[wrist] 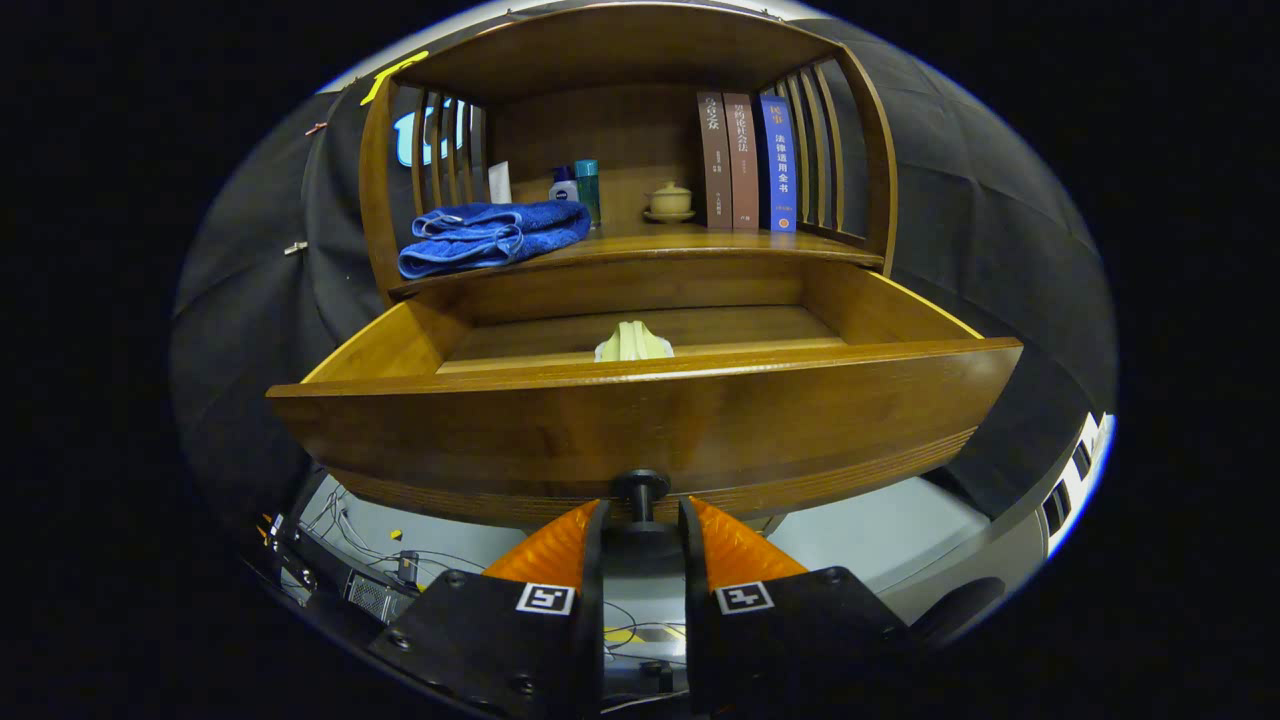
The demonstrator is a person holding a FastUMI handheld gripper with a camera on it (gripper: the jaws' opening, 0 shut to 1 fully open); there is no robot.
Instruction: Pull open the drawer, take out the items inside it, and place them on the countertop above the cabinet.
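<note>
Hand-held gripper nearest, its 2 fingers set narrow, 1 on each side of the dark round knob on the drawer front; they sit right against the knob's stem, though whether both actually press on it I cannot tell

Drawer of brown wood stands pulled out toward the gripper, its front panel wide and just beyond the fingertips

Inside the drawer, near the front wall and about mid-width, 1 pale cream folded item, soft-looking, only its top showing over the front edge; what it is exactly I cannot tell

Behind and above the drawer, the worktop of the cabinet: folded blue towel at left, hanging slightly over the near edge

Farther back, small bottles behind the towel, a small lidded cup on a saucer at centre, 3 upright books at right, against the slatted side

Below the drawer, cables and some equipment on a pale floor
</note>
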